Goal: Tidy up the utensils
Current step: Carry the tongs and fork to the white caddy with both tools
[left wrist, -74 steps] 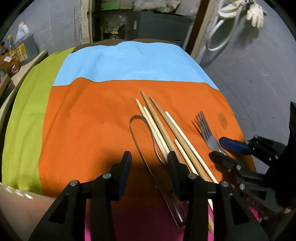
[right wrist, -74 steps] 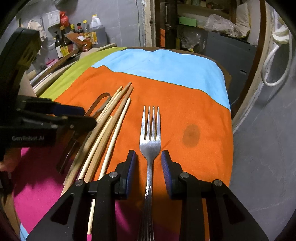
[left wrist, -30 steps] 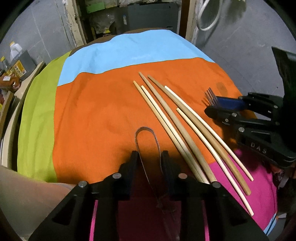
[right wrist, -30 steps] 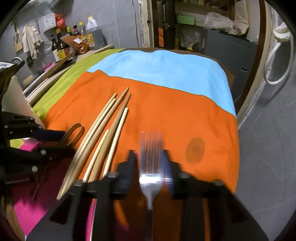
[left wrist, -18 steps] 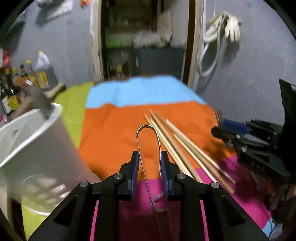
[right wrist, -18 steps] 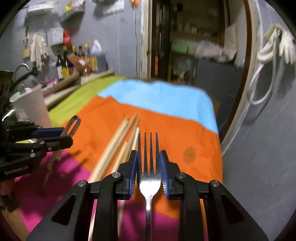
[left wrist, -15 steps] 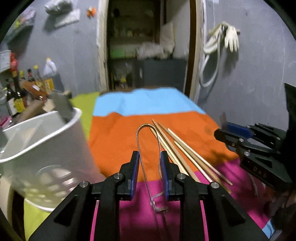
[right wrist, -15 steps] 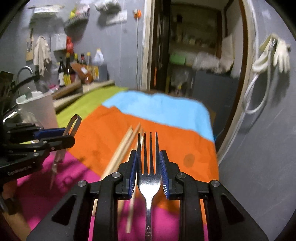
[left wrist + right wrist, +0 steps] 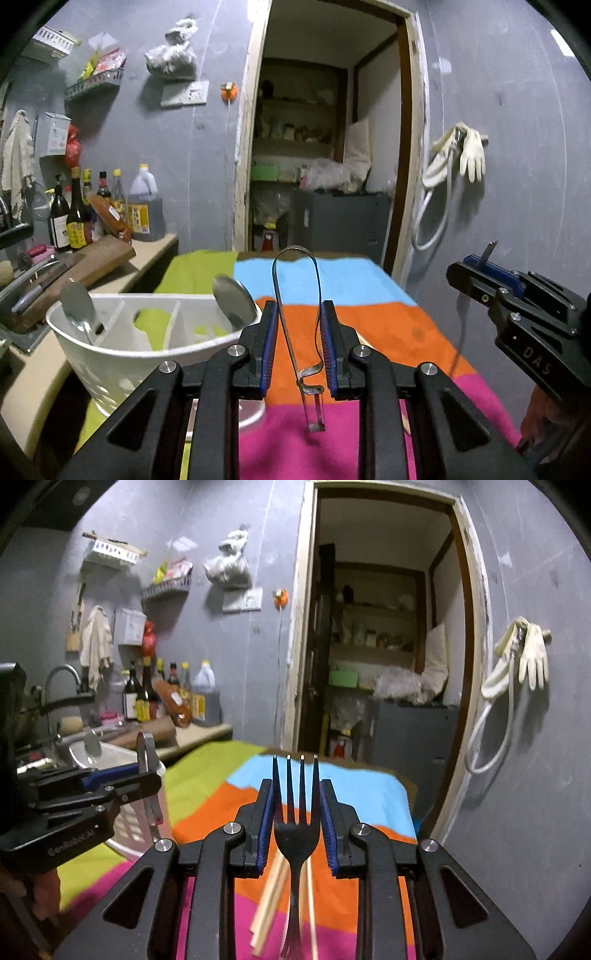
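Pinching a thin tongs (image 9: 295, 295) between its jaws, bend up, the left gripper (image 9: 297, 345) holds something springy and light; grip low on both legs. The fork (image 9: 295, 812), stiff and slick, sits clamped in the right gripper (image 9: 295, 825), tines up. The caddy (image 9: 147, 343) lies left of the jaws, probably the destination.

Grey walls (image 9: 177, 147) surround an open doorway (image 9: 325, 147) to a dim pantry. Bottles (image 9: 77, 218) line the counter (image 9: 155, 247); gloves (image 9: 469, 151) hang right.
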Available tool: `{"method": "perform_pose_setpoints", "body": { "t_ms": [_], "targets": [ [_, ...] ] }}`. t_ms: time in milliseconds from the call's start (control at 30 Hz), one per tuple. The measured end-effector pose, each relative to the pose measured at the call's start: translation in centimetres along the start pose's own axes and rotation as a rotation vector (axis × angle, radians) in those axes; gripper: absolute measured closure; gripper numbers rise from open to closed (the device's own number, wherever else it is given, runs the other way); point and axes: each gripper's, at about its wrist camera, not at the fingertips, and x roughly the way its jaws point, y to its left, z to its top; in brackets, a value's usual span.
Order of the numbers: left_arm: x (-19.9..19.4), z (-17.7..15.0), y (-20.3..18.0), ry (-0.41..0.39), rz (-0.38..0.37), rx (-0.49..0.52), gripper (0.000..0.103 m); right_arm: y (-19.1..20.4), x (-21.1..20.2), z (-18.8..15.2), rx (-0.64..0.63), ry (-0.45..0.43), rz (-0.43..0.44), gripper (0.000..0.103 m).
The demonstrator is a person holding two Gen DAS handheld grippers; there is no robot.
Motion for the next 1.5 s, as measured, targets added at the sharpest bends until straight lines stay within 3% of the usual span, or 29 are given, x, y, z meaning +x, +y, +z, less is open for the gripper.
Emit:
{"method": "perform_pose_setpoints", "body": {
  "t_ms": [500,733,933,1133,1500],
  "targets": [
    [-6.0,5.4,5.3,-0.102,0.027,-0.004,0.084,4.9,0.2,6.3,-0.019,-0.119,0.121,0.082],
    [-8.1,7.9,9.9,-0.163,0.117,-0.024,0.084,7.9,1.3,9.3,-0.035,-0.167,0.204,0.082],
    [-7.5,8.7,13.7,-0.163,0.201,-0.054,0.084,10.3,3.0,11.5,-0.032,-0.198,0.263,0.082],
    [-4.9,7.3,16.0,-0.1,0.232,-0.085,0.084,12.3,5.7,10.9,-0.037,-0.153,0.286,0.082],
    [-1.8,4.2,16.3,0.002,0.225,-0.076,0.084,12.7,10.0,6.7,-0.005,-0.008,0.278,0.082]
  ]
}}
